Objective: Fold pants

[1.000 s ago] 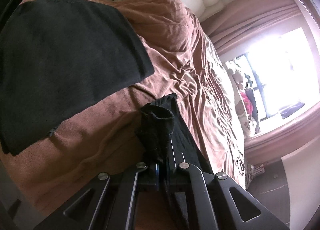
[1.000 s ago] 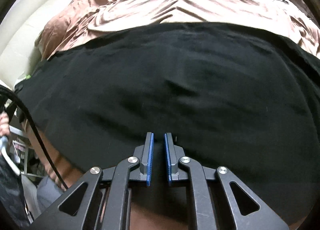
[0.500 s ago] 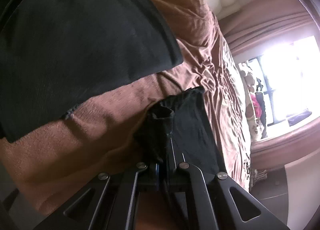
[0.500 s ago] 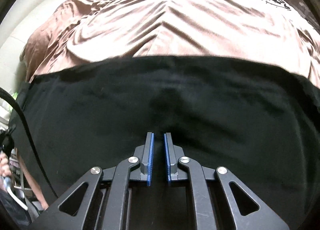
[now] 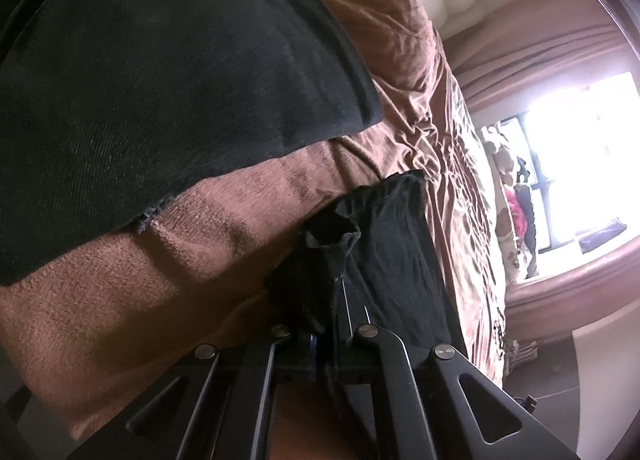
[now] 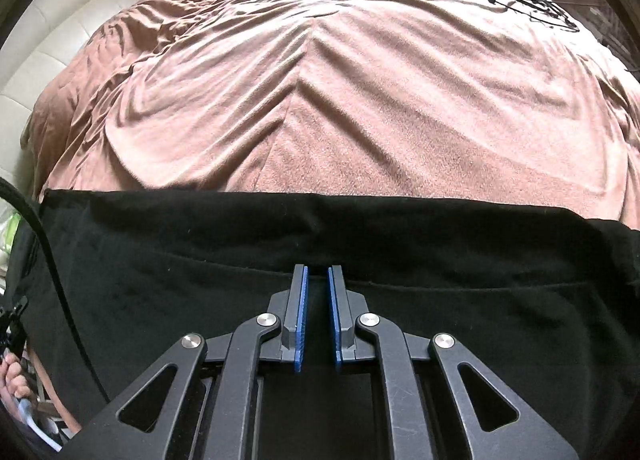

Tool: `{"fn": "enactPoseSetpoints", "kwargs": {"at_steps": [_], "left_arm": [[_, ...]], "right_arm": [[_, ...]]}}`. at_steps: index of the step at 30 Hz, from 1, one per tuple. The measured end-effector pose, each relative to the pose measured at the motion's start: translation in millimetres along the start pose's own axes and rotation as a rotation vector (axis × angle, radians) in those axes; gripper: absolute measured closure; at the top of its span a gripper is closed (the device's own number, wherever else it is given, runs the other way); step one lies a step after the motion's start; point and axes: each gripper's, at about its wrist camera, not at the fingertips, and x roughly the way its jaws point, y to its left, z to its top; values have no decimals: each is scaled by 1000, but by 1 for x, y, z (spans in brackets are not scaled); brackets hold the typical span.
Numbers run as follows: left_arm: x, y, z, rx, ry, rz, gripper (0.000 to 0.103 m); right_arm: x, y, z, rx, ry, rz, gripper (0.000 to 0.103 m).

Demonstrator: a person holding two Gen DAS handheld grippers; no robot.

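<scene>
Left tool (image 5: pixel 320 340) pinching one pair of black pants (image 5: pixel 168 100), right tool (image 6: pixel 318 316) nearly closed, empty, one brown bedspread (image 6: pixel 320 80).

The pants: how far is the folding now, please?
Partly done, it seems. The black pants lie spread on the brown blanket, with one layer edge already running across them in the right wrist view. In hand: the left hand-held gripper is shut on a bunched bit of black cloth. The right hand-held gripper is over the pants, holding nothing. Left: lay this end down and finish folding.
</scene>
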Motion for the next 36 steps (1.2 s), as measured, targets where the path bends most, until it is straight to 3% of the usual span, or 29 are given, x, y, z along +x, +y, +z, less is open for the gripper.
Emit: {"fn": "enactPoseSetpoints", "kwargs": {"at_steps": [10, 22, 29, 36], "left_arm": [[-25, -49, 8, 63, -40, -93, 99], [-50, -147, 13, 151, -53, -260, 99], [-60, -208, 2, 239, -36, -322, 99], [-74, -270, -14, 323, -31, -386, 99]], "right_arm": [[-19, -1, -32, -19, 21, 44, 96], [-57, -7, -97, -30, 31, 127, 96], [-76, -9, -130, -12, 54, 226, 96], [-105, -32, -142, 10, 26, 247, 96]]}}
